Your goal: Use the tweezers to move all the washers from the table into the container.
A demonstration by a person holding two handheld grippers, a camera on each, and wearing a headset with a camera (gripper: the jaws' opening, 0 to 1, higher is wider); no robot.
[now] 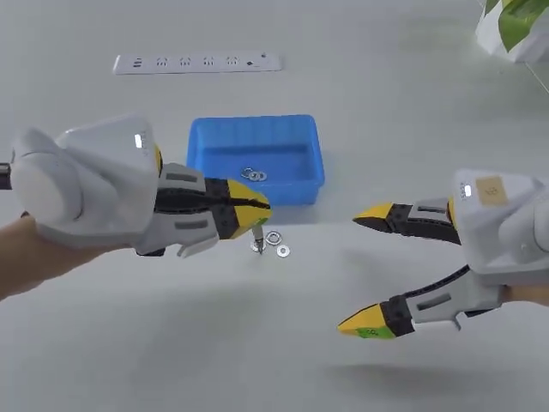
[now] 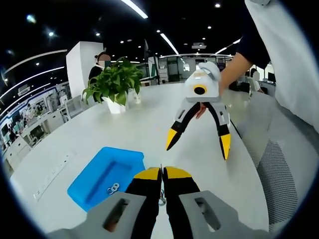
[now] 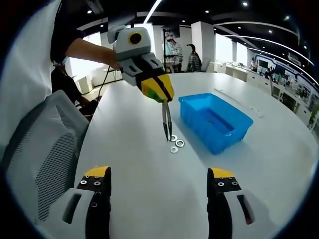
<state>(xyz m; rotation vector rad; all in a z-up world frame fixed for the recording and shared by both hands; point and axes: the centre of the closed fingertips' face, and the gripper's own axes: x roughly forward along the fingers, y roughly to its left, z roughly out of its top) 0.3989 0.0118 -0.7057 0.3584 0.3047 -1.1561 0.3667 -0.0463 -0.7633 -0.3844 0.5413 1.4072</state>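
Pale worktop [image 1: 129, 343] in an open office; left gripper [image 1: 264, 206] fingers pinch tweezers [image 3: 166, 119] by washers [image 3: 175, 144], right gripper [image 1: 349, 273] fingers wide.

Washers on surface [image 3: 180, 143]: three. Washers in container [image 1: 254, 175]: two. Blue container [image 1: 296, 129]: one. Tweezers [image 3: 166, 119]: one pair. Power strip [image 1: 197, 63]: one. Potted plant [image 2: 114, 82]: one. Tongs: two, left tongs [image 1: 262, 206] and right tongs [image 1: 349, 273].

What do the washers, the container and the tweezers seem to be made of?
The washers look like metal: silvery, shiny rings. The container looks like plastic: even bright blue, moulded rim. The tweezers are probably metal: thin grey blades.
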